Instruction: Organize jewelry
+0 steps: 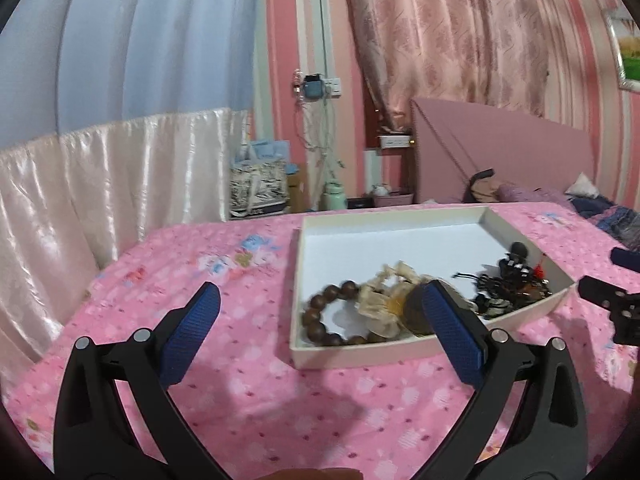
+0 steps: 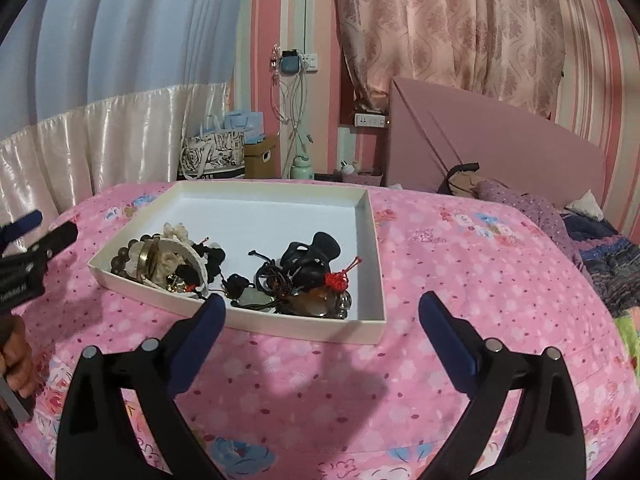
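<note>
Both were just hanging there with nothing in them. The left black two-finger gripper with blue ribbed pads (image 1: 320,300) had its jaws spread wide, one blue pad (image 1: 190,332) out to the left and the other far off to the right. Same deal with the right black two-finger gripper with dark blue pads (image 2: 322,308): jaws gaping, nothing touching either pad. In the right wrist view, the person's left hand (image 2: 16,360) showed at the left edge, wrapped round the left gripper's handle.
</note>
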A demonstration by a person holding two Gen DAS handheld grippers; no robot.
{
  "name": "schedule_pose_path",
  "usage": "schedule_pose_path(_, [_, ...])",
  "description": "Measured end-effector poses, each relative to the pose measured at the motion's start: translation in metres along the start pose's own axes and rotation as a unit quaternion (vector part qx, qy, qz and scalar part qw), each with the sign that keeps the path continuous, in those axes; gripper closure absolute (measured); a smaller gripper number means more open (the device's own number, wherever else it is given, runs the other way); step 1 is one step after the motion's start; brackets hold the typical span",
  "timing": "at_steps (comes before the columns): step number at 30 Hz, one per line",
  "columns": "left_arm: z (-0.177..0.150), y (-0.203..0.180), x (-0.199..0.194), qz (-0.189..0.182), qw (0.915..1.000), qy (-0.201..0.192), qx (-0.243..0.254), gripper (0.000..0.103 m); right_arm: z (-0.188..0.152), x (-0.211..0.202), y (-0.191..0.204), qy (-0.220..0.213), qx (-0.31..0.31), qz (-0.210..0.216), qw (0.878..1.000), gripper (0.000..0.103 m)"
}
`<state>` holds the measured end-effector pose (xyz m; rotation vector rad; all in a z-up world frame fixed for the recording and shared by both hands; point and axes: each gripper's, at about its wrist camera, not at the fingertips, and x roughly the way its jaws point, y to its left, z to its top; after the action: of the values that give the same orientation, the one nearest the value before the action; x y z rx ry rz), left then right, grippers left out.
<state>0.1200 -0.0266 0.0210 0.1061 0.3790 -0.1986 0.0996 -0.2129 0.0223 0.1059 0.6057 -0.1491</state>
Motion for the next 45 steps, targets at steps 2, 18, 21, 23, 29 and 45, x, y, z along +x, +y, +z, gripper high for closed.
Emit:
schedule_pose_path(2, [-0.004,-0.005,-0.001,-0.004,0.9999,-0.002,0.009,0.003,-0.005,0.004,0.0,0.01,-0.002,0.008,1.0,0.006])
schedule_pose_path(18, [-0.011,-0.003,0.006,-0.007,0.9999,0.014,-0.006,0.003,-0.014,0.004,0.004,0.004,-0.001,0.021,1.0,0.006])
schedule_pose_path(21, [-0.013,-0.002,0.008,-0.003,0.9998,0.019,-0.009,0.003,-0.014,0.005,0.004,0.003,0.0,0.02,1.0,0.006])
schedule_pose_path(23, [-0.013,-0.003,0.008,0.003,0.9998,0.02,-0.006,0.003,-0.014,0.006,0.004,0.003,-0.001,0.017,1.0,0.006])
schedule_pose_path(29, [-0.014,-0.005,0.006,0.015,0.9998,0.016,-0.001,0.003,-0.015,0.007,0.001,0.004,0.005,0.014,1.0,0.006])
schedule_pose_path(45, [-0.013,-0.007,0.0,0.009,0.9999,0.004,0.012,0.003,-0.015,0.001,0.006,-0.008,-0.011,0.008,1.0,0.006])
